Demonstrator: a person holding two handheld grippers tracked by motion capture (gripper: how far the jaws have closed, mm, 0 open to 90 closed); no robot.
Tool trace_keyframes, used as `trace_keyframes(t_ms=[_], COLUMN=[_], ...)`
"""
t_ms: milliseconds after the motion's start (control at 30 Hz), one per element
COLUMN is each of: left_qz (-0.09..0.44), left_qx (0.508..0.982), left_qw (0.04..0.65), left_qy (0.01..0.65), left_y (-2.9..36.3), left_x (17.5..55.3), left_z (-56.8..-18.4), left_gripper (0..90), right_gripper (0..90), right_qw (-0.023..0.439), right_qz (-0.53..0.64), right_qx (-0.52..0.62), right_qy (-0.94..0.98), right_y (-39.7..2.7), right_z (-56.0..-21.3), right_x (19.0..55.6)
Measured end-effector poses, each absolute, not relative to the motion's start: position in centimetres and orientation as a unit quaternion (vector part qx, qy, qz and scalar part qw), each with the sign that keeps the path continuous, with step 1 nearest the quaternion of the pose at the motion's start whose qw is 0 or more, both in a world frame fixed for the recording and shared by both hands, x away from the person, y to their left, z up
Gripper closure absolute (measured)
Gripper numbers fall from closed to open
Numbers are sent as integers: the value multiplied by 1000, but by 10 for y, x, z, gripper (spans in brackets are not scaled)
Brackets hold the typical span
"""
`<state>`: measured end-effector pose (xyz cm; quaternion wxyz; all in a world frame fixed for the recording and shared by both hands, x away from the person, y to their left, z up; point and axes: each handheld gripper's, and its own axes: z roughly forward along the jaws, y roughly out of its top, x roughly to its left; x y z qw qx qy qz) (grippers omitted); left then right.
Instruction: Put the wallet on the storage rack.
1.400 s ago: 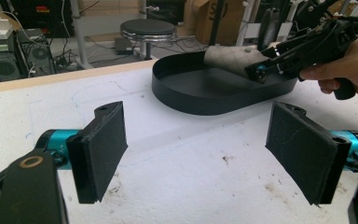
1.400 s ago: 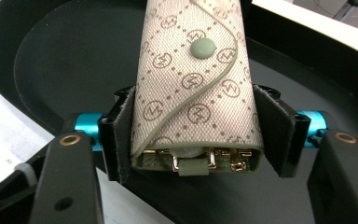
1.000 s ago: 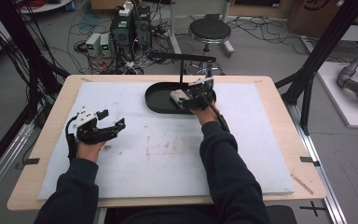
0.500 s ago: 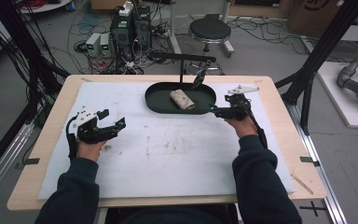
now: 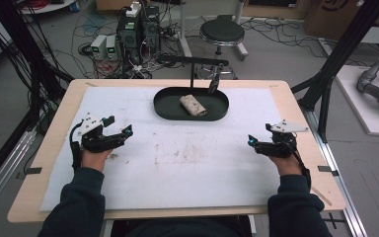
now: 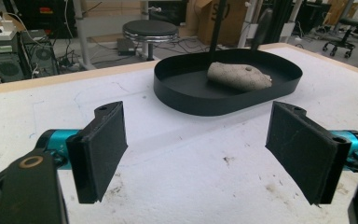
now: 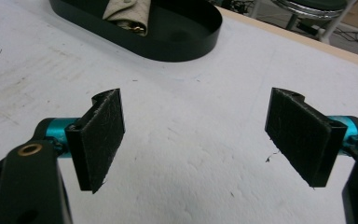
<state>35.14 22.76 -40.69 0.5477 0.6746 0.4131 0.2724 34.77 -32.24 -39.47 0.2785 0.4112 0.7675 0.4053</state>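
A: Where is the rolled cloth (image 5: pixel 193 105) sitting?

B: We are seeing it lying inside the black oval tray (image 5: pixel 164 109) at twelve o'clock on the white mat (image 5: pixel 187 168), far side of the table. Nothing is touching it, so we are judging it as set down for good.

A: And the grippers?

B: The right gripper (image 5: pixel 252 143) is resting at three o'clock, well apart from the tray, its jaws having just been opening and now standing wide with nothing between them (bare mat beneath). The left gripper (image 5: pixel 127 131) is waiting at nine o'clock, jaws equally wide and empty, aiming toward the tray.

A: Why so spread out?

B: We are reading both hands as parked clear of the tray, the placing likely finished.
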Motion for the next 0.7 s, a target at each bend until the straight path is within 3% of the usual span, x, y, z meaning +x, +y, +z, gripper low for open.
trace_keyframes(t_ms=[700], left_qz=[268], left_qx=[674], left_qw=[557], left_qy=[405], left_y=[225], left_x=[348], left_z=[-408], left_gripper=[199], right_gripper=[202], right_qw=[295], right_qz=[399], right_qx=[427], right_qy=[756], right_y=[-330], right_z=[-395], right_x=[336])
